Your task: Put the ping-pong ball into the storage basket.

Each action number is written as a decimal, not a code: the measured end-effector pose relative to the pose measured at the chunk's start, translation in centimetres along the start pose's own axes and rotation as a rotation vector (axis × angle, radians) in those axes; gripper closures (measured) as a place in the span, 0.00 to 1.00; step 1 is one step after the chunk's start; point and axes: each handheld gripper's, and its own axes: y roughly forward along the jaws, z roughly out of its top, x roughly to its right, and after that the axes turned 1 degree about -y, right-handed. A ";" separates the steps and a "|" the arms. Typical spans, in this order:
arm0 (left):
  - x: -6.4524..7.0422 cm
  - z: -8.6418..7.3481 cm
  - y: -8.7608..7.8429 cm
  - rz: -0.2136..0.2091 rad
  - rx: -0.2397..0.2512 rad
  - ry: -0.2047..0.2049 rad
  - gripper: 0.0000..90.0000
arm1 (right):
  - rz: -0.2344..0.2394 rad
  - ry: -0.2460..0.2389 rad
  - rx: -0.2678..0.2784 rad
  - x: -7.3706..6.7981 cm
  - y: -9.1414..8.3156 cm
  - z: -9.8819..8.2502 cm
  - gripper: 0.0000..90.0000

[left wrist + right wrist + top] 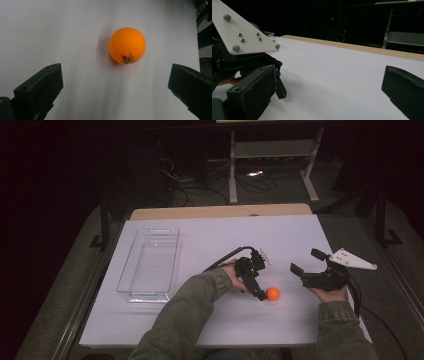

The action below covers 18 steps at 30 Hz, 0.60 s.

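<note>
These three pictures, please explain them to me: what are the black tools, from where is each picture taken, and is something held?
A person sits at a table and holds one hand-operated gripper in each hand; there is no robot arm. The high view looks down from above. There the left gripper reaches an orange ping-pong ball, and the right gripper waits apart, open. A clear plastic tray stands to the left. The other two pictures come from cameras riding on the grippers. In the left gripper view, the ball lies on the white surface ahead of the open fingers, not yet gripped. Nothing is held.
</note>
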 end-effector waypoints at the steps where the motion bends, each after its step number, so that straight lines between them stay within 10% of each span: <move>1: 0.0 0.1 0.1 -0.002 -0.002 0.005 0.00 | -0.001 0.000 0.001 0.0 0.0 0.0 0.00; 18: 0.0 1.3 2.0 -0.035 -0.010 0.030 0.05 | -0.022 0.015 0.012 0.7 -0.4 0.0 0.00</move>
